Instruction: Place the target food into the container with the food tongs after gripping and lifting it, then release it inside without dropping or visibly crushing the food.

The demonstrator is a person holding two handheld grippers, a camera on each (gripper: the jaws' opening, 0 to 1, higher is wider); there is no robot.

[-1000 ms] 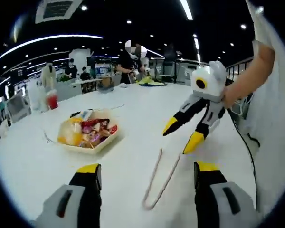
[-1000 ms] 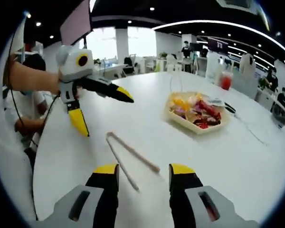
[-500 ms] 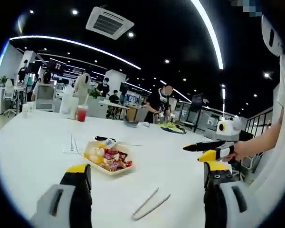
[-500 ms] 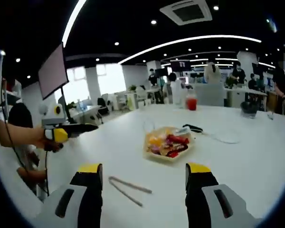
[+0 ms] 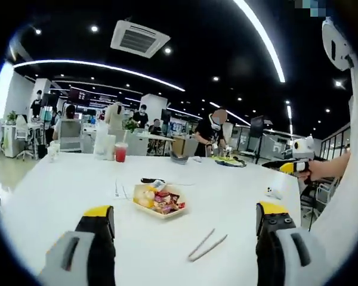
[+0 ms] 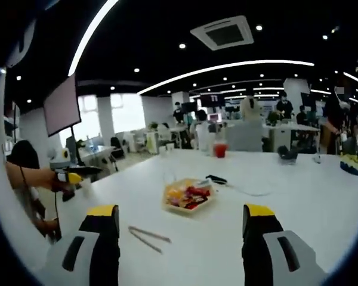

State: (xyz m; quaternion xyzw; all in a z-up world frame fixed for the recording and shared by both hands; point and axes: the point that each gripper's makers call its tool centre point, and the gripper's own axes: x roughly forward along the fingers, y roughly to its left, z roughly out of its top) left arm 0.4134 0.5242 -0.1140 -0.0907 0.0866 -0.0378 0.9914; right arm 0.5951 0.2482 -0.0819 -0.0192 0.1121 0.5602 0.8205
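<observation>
While both grippers' jaws gape empty: tongs [image 5: 207, 245] on white table [image 5: 53, 190], near food tray [image 5: 160, 202], nothing between.

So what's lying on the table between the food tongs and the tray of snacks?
Nothing. In the left gripper view, bare white table separates the food tongs from the tray of snacks; the right gripper view agrees.

A white table [image 5: 59, 196] carries a shallow tray [image 5: 161, 211] of wrapped foods near its middle; pale food tongs [image 5: 207, 246] lie flat on the bare surface nearer the cameras, apart from the tray. A thin cable [image 6: 250, 192] trails beyond the tray; a red drink cup [image 5: 120, 152] stands at the far edge.
</observation>
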